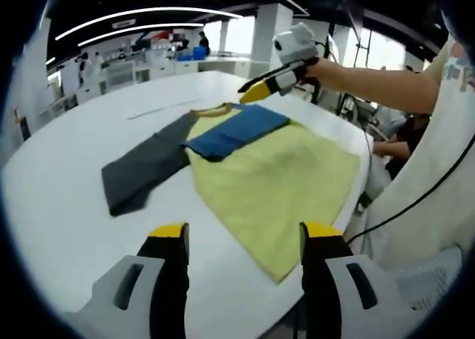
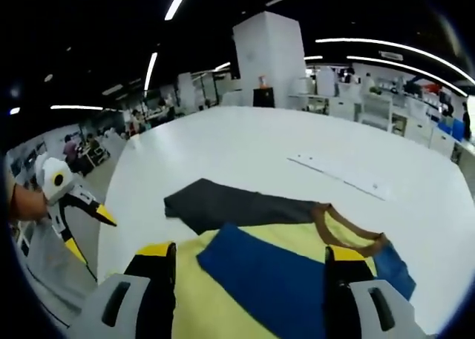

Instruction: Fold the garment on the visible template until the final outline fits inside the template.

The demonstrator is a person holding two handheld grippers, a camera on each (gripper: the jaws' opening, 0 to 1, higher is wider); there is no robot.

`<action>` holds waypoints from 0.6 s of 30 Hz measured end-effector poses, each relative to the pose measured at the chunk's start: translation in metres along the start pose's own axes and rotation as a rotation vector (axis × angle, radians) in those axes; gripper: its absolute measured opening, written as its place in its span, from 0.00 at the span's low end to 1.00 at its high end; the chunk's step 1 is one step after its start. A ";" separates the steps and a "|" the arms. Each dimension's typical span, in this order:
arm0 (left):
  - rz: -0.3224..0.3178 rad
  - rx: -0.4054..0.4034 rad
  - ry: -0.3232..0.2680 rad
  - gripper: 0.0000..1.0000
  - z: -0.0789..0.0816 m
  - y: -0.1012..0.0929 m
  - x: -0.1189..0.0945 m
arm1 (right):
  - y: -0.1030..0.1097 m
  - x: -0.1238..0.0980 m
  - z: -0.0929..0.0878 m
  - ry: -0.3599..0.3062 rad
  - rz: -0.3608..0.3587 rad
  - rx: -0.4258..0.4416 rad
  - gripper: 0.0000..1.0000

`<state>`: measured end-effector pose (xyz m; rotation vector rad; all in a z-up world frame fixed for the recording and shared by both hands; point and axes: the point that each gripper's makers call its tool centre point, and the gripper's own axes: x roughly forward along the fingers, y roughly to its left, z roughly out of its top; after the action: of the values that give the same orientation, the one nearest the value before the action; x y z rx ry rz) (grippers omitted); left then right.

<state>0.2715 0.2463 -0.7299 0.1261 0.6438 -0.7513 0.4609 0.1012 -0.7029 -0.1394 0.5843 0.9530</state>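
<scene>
Yellow soft shirt (image 1: 274,183) with flat blue and grey sleeves on smooth white table (image 1: 67,205); both grippers' jaws apart, empty.

My left camera looks from the near edge of the table (image 1: 67,205), tilted down across it toward the far edge, with the garment (image 1: 274,176) at middle distance. My right camera sits low, close over the garment's (image 2: 274,272) collar end, facing along the table (image 2: 245,146) into the hall. Both views share the garment and the tabletop around it, and each catches the other gripper.
</scene>
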 end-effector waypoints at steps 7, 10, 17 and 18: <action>0.000 0.005 -0.005 0.57 0.004 -0.001 0.001 | -0.012 -0.019 -0.009 -0.009 -0.023 0.032 0.80; 0.002 0.008 -0.001 0.57 0.005 -0.002 0.001 | -0.016 -0.029 -0.010 -0.020 -0.036 0.037 0.79; 0.008 0.007 0.003 0.57 0.006 -0.004 0.002 | -0.027 -0.048 -0.017 -0.027 -0.063 0.047 0.79; 0.009 0.008 0.002 0.57 0.006 -0.005 0.002 | -0.028 -0.051 -0.018 -0.030 -0.066 0.049 0.78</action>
<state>0.2726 0.2396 -0.7259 0.1368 0.6424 -0.7451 0.4535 0.0411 -0.6954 -0.0999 0.5721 0.8747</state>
